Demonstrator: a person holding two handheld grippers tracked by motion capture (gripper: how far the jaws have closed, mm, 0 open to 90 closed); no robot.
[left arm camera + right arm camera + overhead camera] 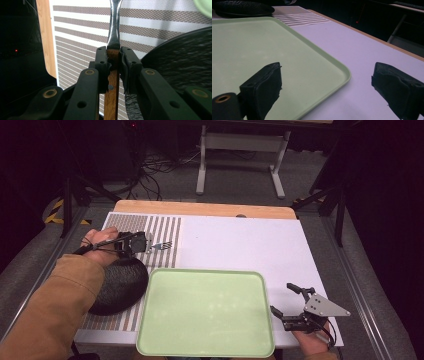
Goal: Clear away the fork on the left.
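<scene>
The fork (159,246) is off the cloth, carried level above the striped placemat (165,227), tines pointing toward the table's middle. In the left gripper view its wooden handle (111,82) runs straight up between the 2 jaws and the steel neck (114,27) rises beyond them — the grip sits on the handle just below where wood meets metal, probably so the long working end stays free and the weight does not lever it out of line. The left gripper (136,242) is clamped on that handle, pads pressing from both sides.

Just beside and below the fork lies the black plate (117,285), dark and textured, resting on the near part of the placemat and partly under the person's sleeve (60,305). Its rim touches or nearly touches the green tray (150,320), which sits bare at the front of the table — my reading is that the tray is where the tableware is meant to go, which would explain why it stands clear and central.

The right gripper (295,305) waits at the tray's right edge over the white mat (240,245), jaws spread wide with nothing between them — 1 pad over the tray's corner, the other over the mat
</scene>
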